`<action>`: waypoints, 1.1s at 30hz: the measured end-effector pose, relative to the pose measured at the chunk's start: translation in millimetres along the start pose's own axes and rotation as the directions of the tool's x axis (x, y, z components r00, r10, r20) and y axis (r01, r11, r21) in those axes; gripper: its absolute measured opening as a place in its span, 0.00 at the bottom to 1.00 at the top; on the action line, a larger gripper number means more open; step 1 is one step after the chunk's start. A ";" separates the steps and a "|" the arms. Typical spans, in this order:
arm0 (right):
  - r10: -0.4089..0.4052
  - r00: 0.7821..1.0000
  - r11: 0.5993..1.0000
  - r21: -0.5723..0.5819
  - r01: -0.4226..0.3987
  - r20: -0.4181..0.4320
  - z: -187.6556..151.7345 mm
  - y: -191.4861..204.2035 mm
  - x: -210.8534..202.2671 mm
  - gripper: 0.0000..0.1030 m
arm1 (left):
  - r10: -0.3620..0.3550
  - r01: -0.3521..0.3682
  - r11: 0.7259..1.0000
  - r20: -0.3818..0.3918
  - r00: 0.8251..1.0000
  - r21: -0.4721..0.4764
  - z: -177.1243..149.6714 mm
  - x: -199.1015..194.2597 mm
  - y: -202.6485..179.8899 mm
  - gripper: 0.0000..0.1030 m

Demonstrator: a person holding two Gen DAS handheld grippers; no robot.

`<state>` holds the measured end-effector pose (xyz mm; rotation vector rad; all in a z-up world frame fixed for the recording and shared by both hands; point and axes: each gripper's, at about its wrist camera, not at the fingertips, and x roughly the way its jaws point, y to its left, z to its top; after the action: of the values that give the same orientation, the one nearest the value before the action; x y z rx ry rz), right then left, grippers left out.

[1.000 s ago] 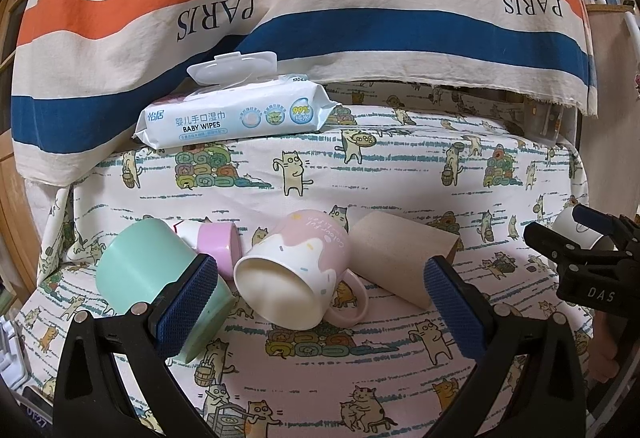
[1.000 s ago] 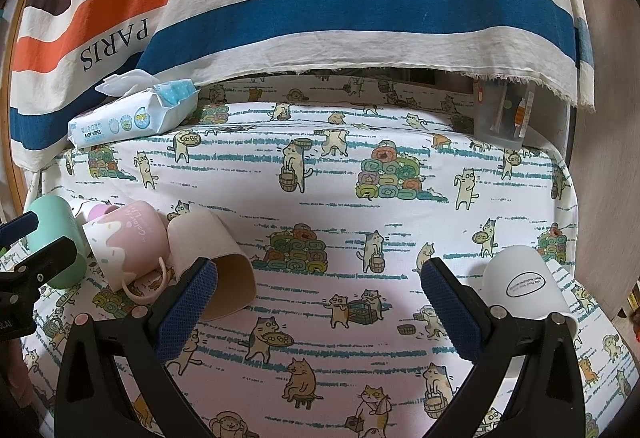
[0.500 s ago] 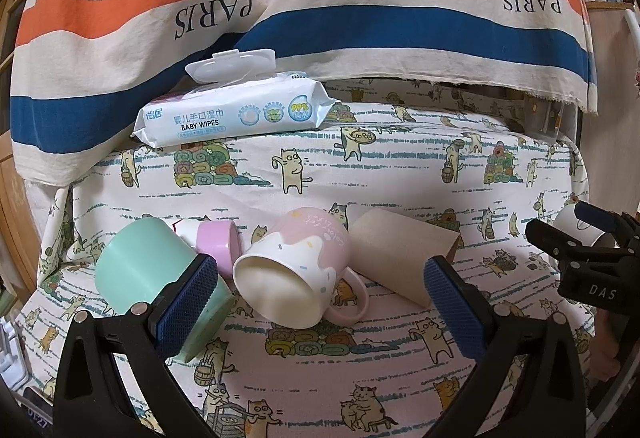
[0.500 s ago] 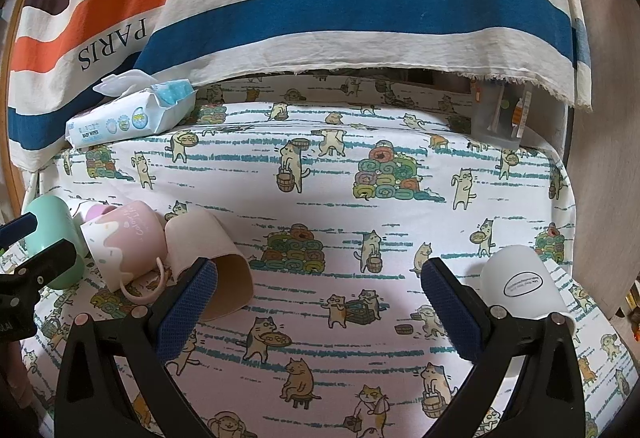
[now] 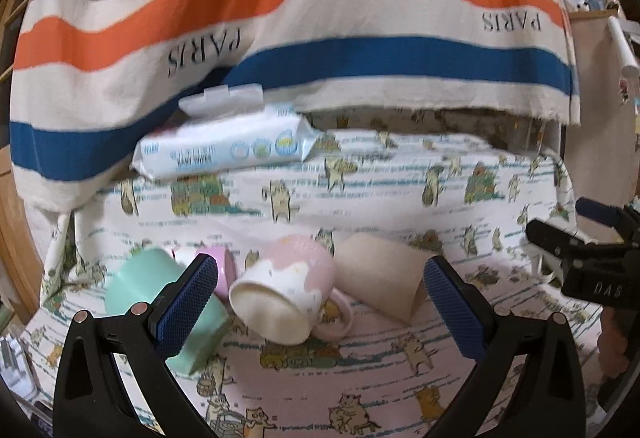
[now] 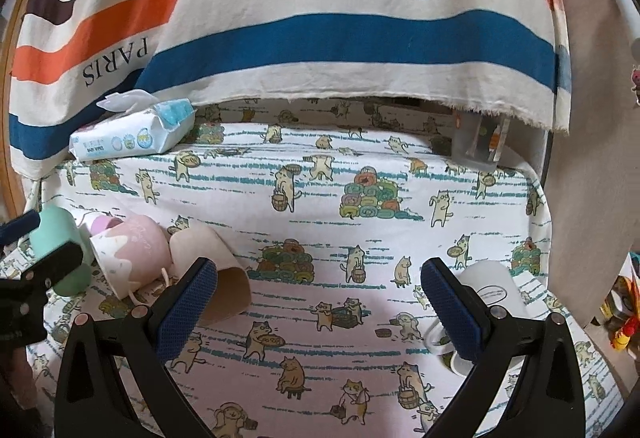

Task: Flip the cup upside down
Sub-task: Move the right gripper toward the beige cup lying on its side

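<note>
Left wrist view sits low and close at the table's left end, facing the row of tipped cups (image 5: 280, 302) and the wipes pack (image 5: 228, 147) toward the striped cloth (image 5: 320, 17). Right wrist view sits further right, facing the same cloth (image 6: 320, 17) across open tablecloth (image 6: 360, 197). Shared: the cups (image 6: 132, 258), the wipes pack (image 6: 128, 135), and each view catches the other gripper at its edge.

- The right gripper (image 6: 318, 304) with blue padded fingers (image 6: 188, 308) stands wide apart, holding nothing.
- At nine o'clock, a pink-and-white ceramic mug (image 6: 130, 252) lies on its side, touching a beige cylindrical cup (image 6: 212, 266).
- At four o'clock lies a white mug (image 6: 494, 292).
- At ten o'clock rests a white pack of baby wipes (image 6: 128, 131).
</note>
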<state>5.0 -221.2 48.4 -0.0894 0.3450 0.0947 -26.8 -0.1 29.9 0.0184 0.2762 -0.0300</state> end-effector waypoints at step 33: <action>0.296 0.930 0.949 -0.043 -0.312 -0.216 74.2 39.1 47.8 0.99 | 0.013 -0.023 0.996 -0.122 0.992 -0.087 32.0 63.1 48.2 0.99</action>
<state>70.3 -171.0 98.9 -0.1213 0.5626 0.4095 44.1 45.7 44.2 -0.0653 0.3988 0.0013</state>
